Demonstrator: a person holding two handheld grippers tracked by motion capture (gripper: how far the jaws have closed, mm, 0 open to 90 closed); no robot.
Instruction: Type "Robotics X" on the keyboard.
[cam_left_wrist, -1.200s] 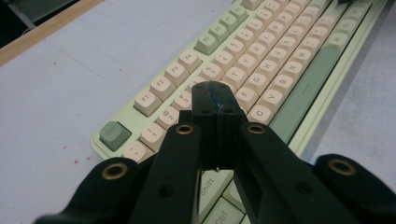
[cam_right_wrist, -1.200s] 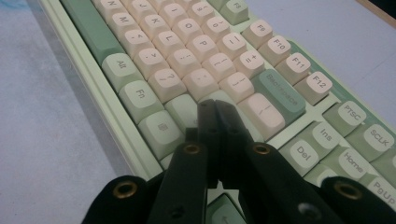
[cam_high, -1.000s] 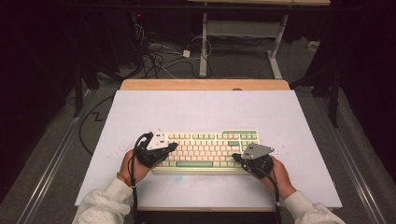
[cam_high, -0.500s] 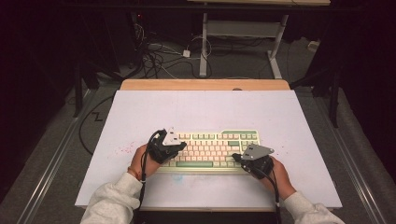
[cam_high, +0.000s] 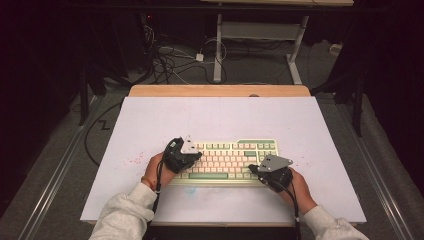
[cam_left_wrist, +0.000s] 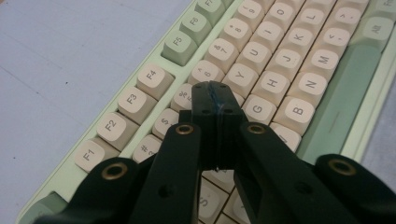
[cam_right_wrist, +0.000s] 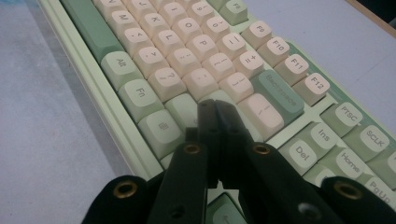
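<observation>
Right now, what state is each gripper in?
Left gripper: shut, holding nothing, tips over the keyboard.
Right gripper: shut, holding nothing, tips over the keyboard's right end.

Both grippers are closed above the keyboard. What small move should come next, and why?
Probably lower the left gripper straight down onto the key under its tip. Its jaws are shut into one blunt point over the keyboard, near the R and T keys, and the right gripper is poised the same way near Enter.

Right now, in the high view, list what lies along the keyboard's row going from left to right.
Grey sleeve of the left arm → left black tool with the grey plate → pale green and cream keyboard → right black tool with the grey plate → bare white tabletop.
</observation>
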